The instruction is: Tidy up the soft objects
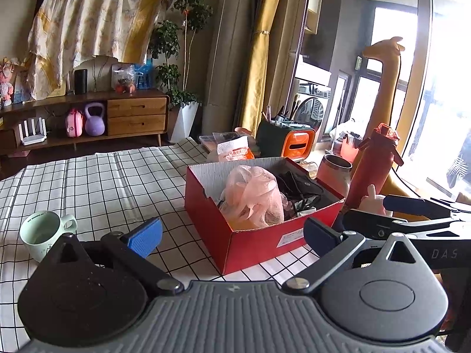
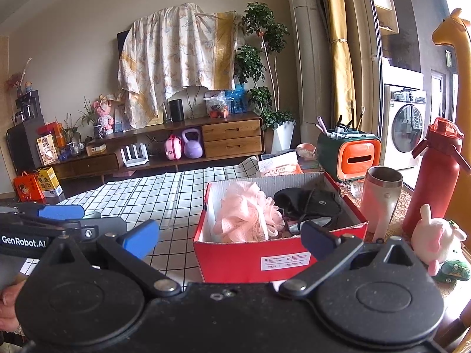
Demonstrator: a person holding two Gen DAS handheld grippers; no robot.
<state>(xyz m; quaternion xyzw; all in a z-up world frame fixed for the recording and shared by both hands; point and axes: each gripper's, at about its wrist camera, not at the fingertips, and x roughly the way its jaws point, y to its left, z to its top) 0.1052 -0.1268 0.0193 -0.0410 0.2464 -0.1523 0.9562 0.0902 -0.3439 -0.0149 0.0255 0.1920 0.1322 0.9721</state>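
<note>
A red cardboard box (image 1: 259, 247) (image 2: 235, 257) stands on the checked tablecloth. In it lie a pink mesh bath puff (image 1: 253, 197) (image 2: 247, 214) and a black soft item (image 1: 297, 185) (image 2: 306, 200). A white and pink plush bunny (image 2: 435, 241) (image 1: 372, 200) sits right of the box, beside a small green plush (image 2: 452, 269). My left gripper (image 1: 232, 235) is open and empty, in front of the box. My right gripper (image 2: 229, 239) is open and empty, also in front of the box. The right gripper also shows in the left wrist view (image 1: 412, 209), and the left one in the right wrist view (image 2: 59, 217).
A mint mug (image 1: 44, 234) stands at the left on the cloth (image 1: 103, 182). A steel tumbler (image 2: 381, 203), a red bottle (image 2: 432, 176), an orange and green organiser (image 2: 350, 153) and snack packets (image 2: 279, 166) crowd the right and back of the box.
</note>
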